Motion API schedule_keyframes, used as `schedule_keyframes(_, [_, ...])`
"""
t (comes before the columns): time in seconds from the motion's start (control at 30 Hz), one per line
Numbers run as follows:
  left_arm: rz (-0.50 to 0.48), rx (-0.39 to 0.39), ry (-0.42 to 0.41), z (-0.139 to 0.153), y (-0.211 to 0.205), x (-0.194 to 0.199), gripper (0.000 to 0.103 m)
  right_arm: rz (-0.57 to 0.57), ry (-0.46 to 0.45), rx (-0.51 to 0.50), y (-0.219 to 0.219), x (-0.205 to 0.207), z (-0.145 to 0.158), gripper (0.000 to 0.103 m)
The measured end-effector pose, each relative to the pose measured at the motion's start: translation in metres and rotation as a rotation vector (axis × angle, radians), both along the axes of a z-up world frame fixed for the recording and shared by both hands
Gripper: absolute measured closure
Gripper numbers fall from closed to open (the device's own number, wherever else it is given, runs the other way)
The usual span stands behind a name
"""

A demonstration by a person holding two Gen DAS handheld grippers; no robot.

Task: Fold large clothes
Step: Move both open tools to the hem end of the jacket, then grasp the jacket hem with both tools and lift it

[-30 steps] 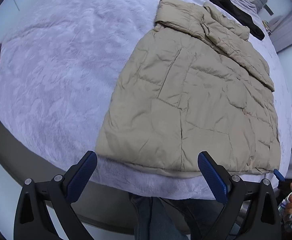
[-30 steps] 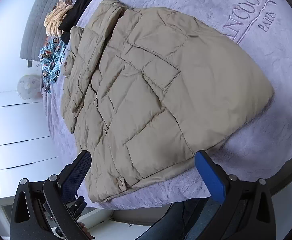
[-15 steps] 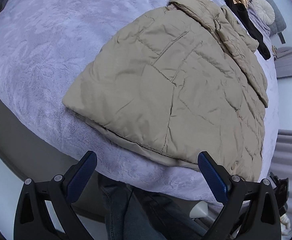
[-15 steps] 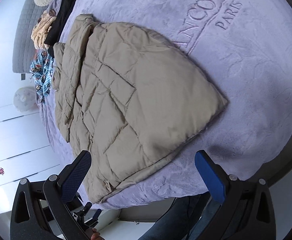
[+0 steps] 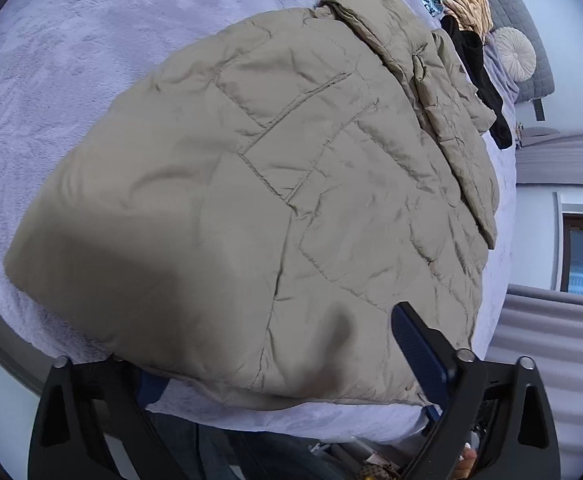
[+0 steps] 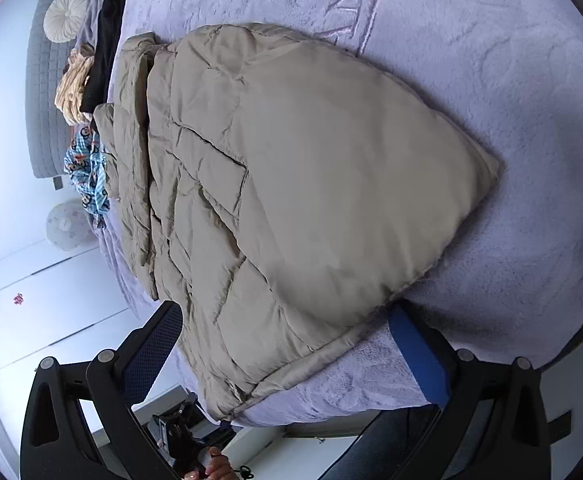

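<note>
Left gripper point(image 5: 275, 364): one finger hidden under jacket point(image 5: 251, 200) hem, jaws closing, grip unclear. Right gripper point(image 6: 291, 344) open, straddling hem. Jacket flat on lilac bed point(image 6: 511, 80); white wardrobe beyond.

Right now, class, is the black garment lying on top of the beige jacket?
No, the black garment lies beside the jacket, on the bed.
</note>
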State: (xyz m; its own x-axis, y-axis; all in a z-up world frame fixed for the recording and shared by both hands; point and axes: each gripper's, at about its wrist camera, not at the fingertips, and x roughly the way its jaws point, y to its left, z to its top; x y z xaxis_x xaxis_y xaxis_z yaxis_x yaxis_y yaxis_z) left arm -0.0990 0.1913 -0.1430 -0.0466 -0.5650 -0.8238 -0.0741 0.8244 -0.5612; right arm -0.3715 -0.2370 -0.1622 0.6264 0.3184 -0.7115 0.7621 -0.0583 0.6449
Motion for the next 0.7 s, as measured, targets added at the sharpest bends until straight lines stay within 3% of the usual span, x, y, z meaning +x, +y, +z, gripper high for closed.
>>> schedule_keyframes(0.03, [-0.01,-0.009,0.008,-0.001,-0.003,0.002,0.026,-0.016,-0.011,0.012,0.0,0.001,-0.002,0.0])
schedule_keyframes(0.07, [-0.019,-0.01,0.012,-0.002,-0.006,0.003,0.044,-0.034,-0.014,0.018,0.001,0.0,-0.004,0.001])
schedule_keyframes(0.1, [-0.035,-0.012,0.016,-0.002,-0.008,0.005,0.07,-0.05,-0.014,0.023,0.001,0.0,-0.006,0.001])
schedule_keyframes(0.13, [-0.05,-0.015,0.018,-0.002,-0.01,0.006,0.079,-0.07,-0.014,0.03,0.001,-0.002,-0.007,0.003])
schedule_keyframes(0.2, [-0.059,-0.019,-0.004,0.003,-0.011,0.009,0.082,-0.114,-0.03,0.057,0.001,-0.005,-0.012,0.013])
schedule_keyframes(0.27, [-0.077,-0.033,-0.041,0.013,-0.012,0.013,0.089,-0.147,-0.036,0.085,0.003,-0.009,-0.015,0.052])
schedule_keyframes(0.3, [-0.09,-0.039,-0.059,0.019,-0.013,0.014,0.089,-0.156,-0.036,0.087,0.003,-0.01,-0.016,0.062])
schedule_keyframes(0.33, [-0.105,-0.041,-0.081,0.026,-0.014,0.016,0.089,-0.16,-0.033,0.078,0.003,-0.01,-0.015,0.084])
schedule_keyframes(0.43, [-0.152,-0.049,-0.144,0.046,-0.02,0.022,0.089,-0.143,-0.043,0.017,0.005,-0.005,-0.002,0.091])
schedule_keyframes(0.7, [-0.239,-0.082,-0.269,0.091,-0.029,0.048,0.089,-0.037,-0.072,-0.147,-0.001,0.02,0.048,0.093])
